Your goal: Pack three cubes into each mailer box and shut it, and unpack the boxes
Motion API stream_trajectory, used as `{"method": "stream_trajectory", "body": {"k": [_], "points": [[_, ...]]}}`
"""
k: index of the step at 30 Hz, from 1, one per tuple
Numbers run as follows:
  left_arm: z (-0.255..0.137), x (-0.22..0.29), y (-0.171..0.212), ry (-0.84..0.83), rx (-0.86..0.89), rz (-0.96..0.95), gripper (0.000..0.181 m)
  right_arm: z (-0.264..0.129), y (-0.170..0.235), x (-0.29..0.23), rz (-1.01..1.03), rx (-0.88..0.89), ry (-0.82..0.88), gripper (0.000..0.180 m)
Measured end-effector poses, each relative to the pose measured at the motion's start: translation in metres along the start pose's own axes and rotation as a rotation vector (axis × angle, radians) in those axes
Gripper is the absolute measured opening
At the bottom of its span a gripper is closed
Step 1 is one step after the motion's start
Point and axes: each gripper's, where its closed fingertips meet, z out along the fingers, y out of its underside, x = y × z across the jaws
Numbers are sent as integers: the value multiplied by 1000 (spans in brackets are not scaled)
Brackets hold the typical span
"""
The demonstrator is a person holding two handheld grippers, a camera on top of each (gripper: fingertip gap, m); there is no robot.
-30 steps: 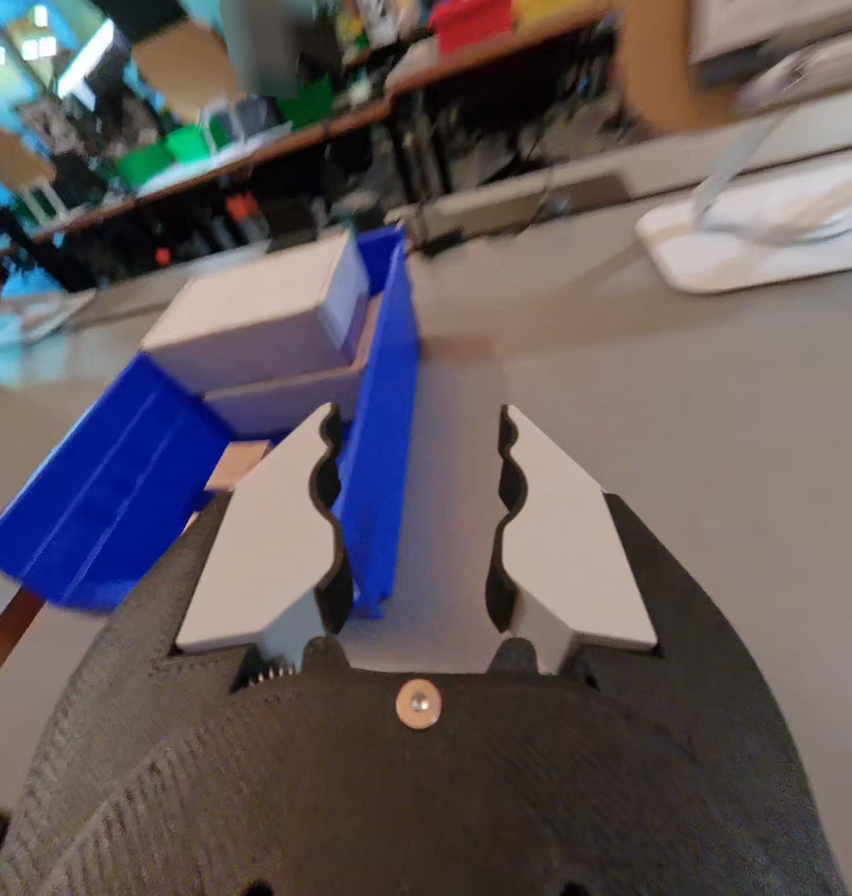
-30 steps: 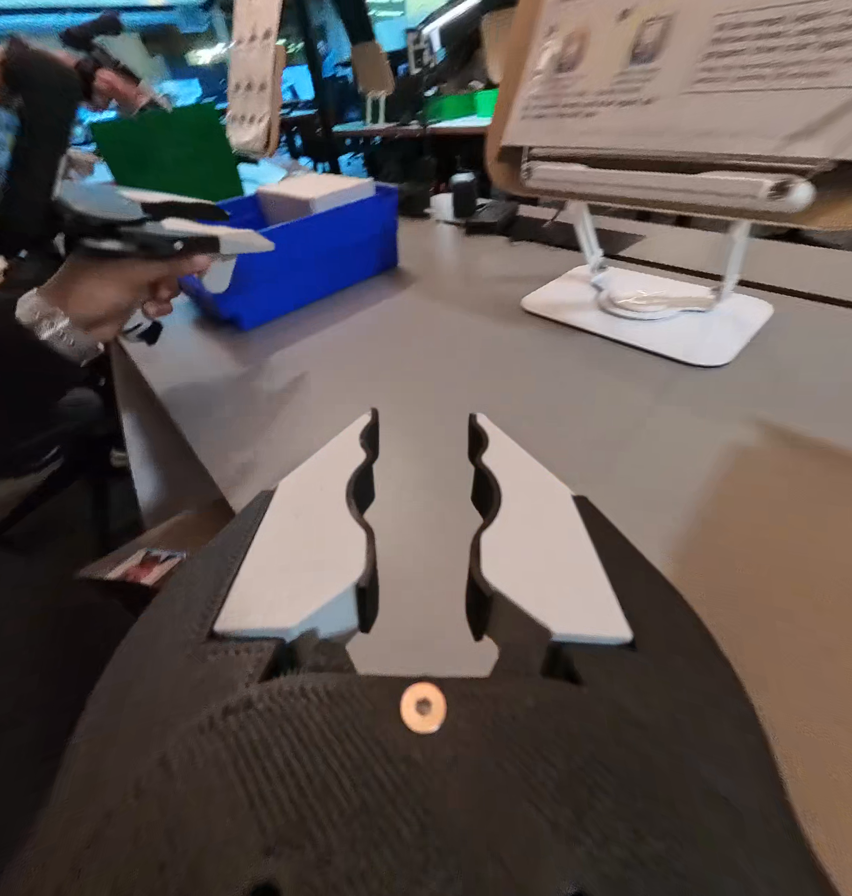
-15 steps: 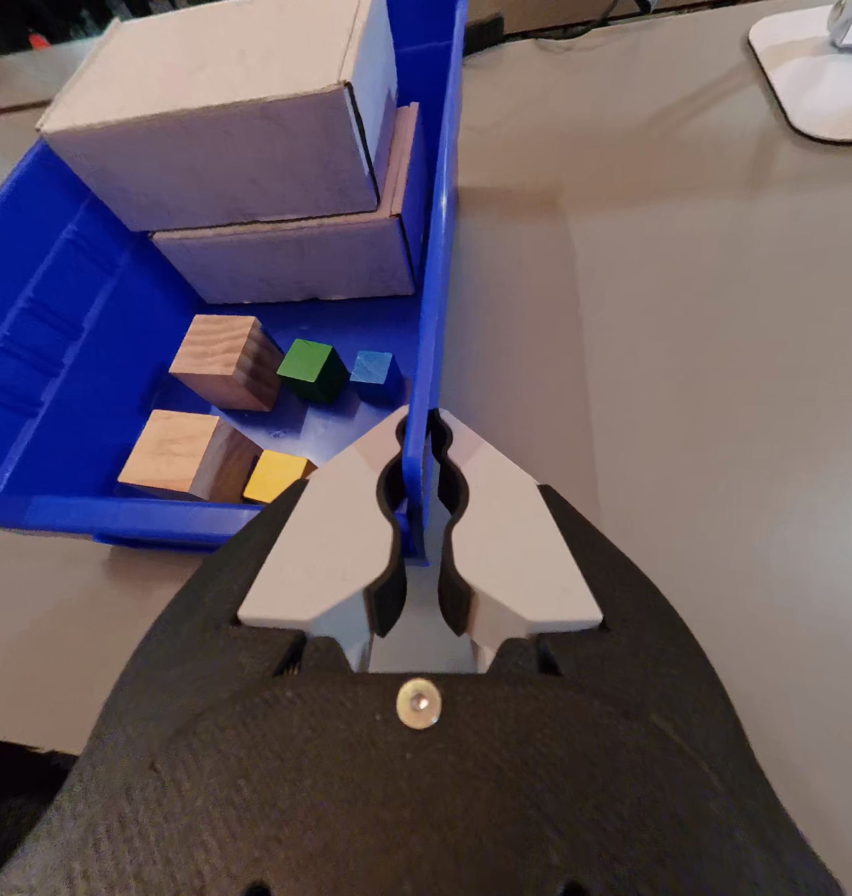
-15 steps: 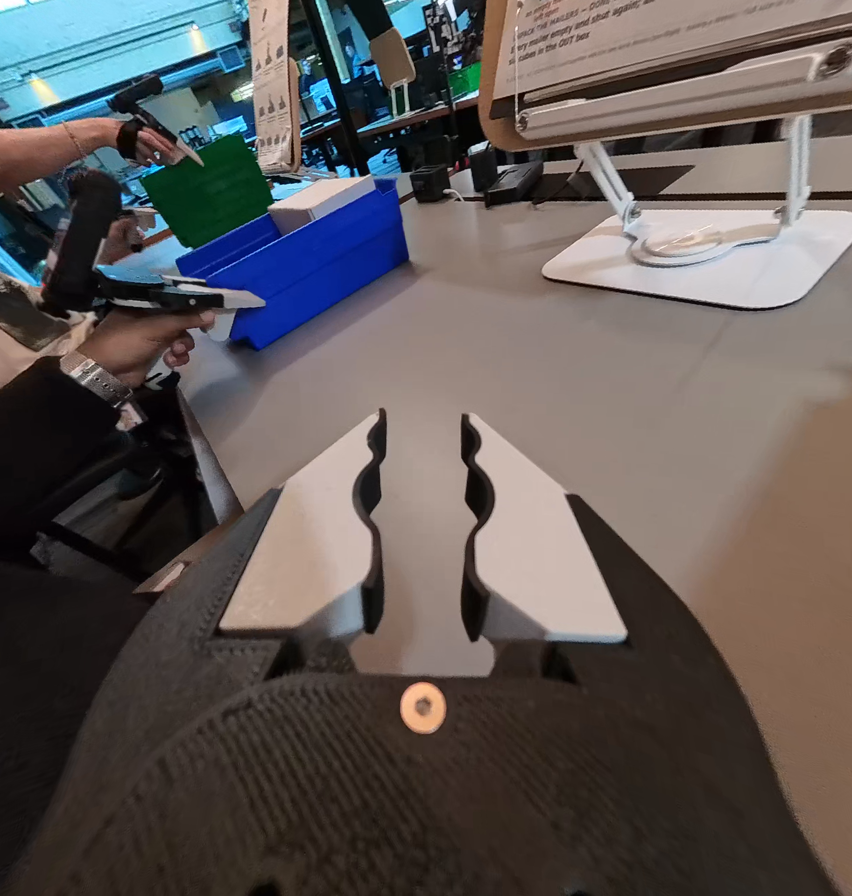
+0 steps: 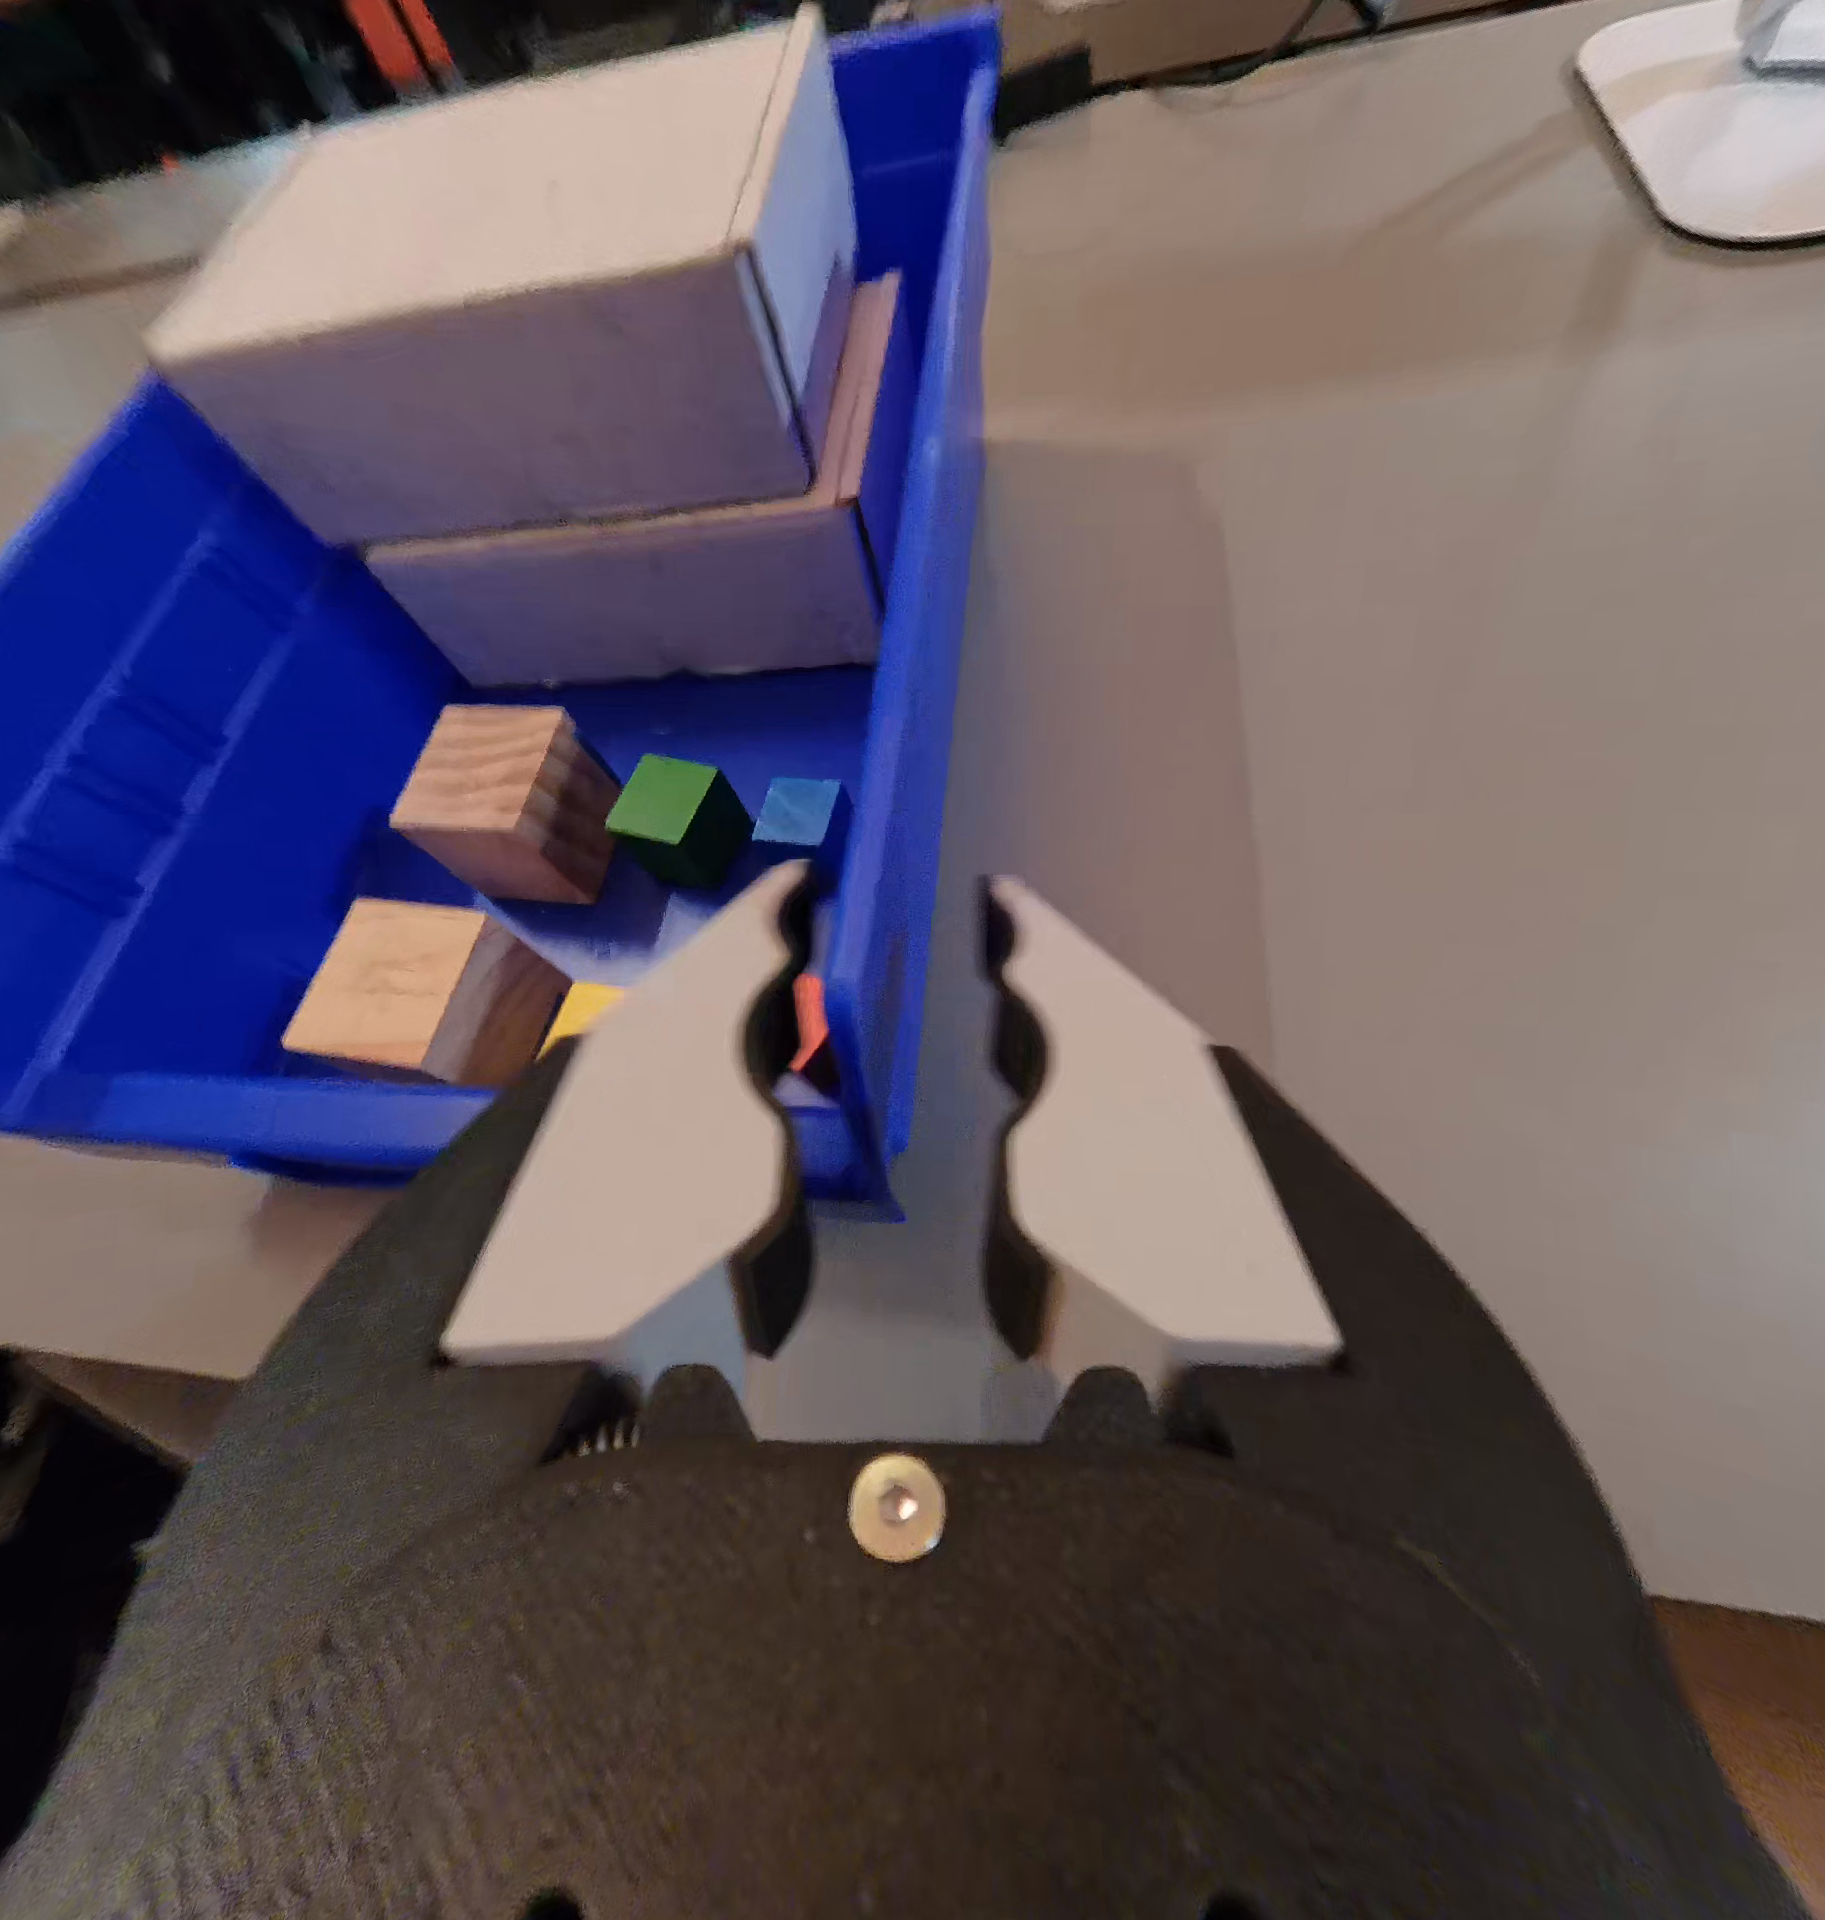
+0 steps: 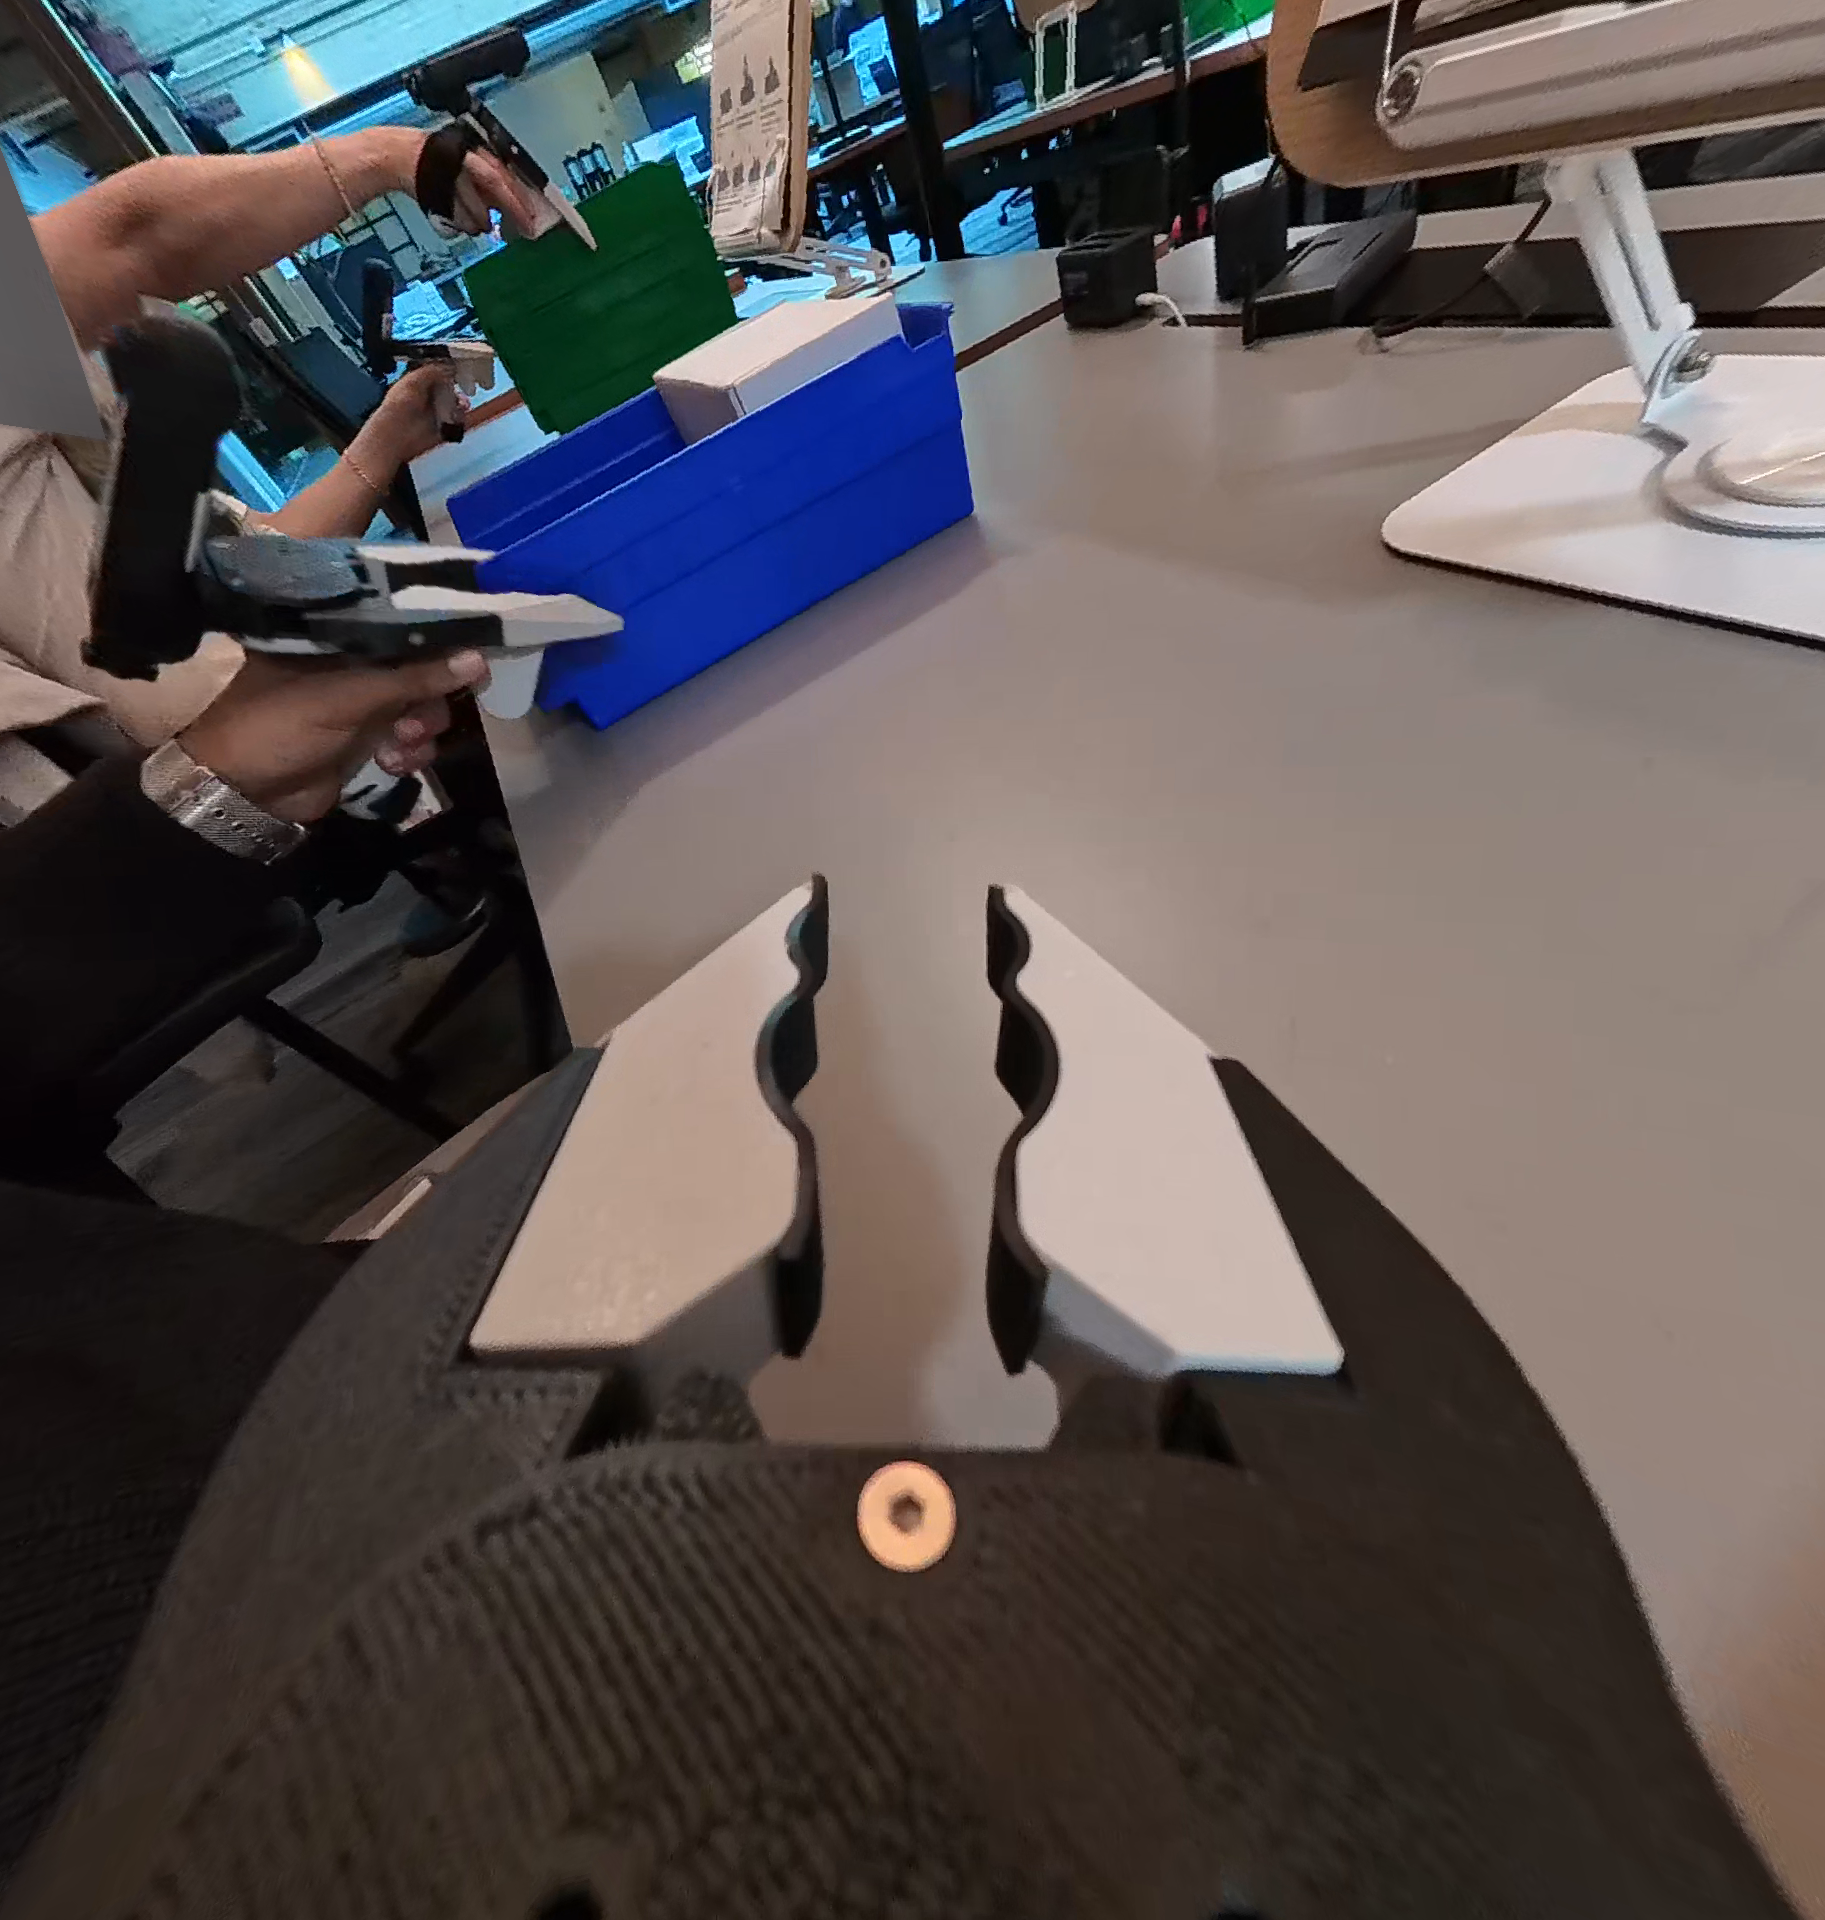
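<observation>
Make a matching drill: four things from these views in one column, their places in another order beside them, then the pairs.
1. green cube
2. top mailer box
3. left gripper
4. right gripper

A. open over bare table
B. open astride the bin wall
C. on the bin floor between a wooden cube and the blue cube
D. stacked on another mailer box

Pairs: 1-C, 2-D, 3-B, 4-A

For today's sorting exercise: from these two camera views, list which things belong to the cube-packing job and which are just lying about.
Part of the job:
- blue bin
- two white boxes, upper and lower
- wooden cubes
- green cube
- blue cube
- yellow cube
- left gripper, open
- right gripper, open

Lying about:
- white stand
- green bin
</observation>
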Motion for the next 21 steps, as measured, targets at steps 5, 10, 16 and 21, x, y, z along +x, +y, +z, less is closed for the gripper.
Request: {"method": "stream_trajectory", "body": {"k": [5,10,16,21], "points": [[-20,18,-30,95,122,61,99,-3,1,2,68,16,-5,29],[-32,-7,-84,216,176,87,117,-9,7,4,119,20,2,29],[16,-64,-142,332,-33,345,128,-18,11,5,110,21,44,28],[83,-95,-139,397,-228,522,127,-29,13,8,88,26,112,28]]}}
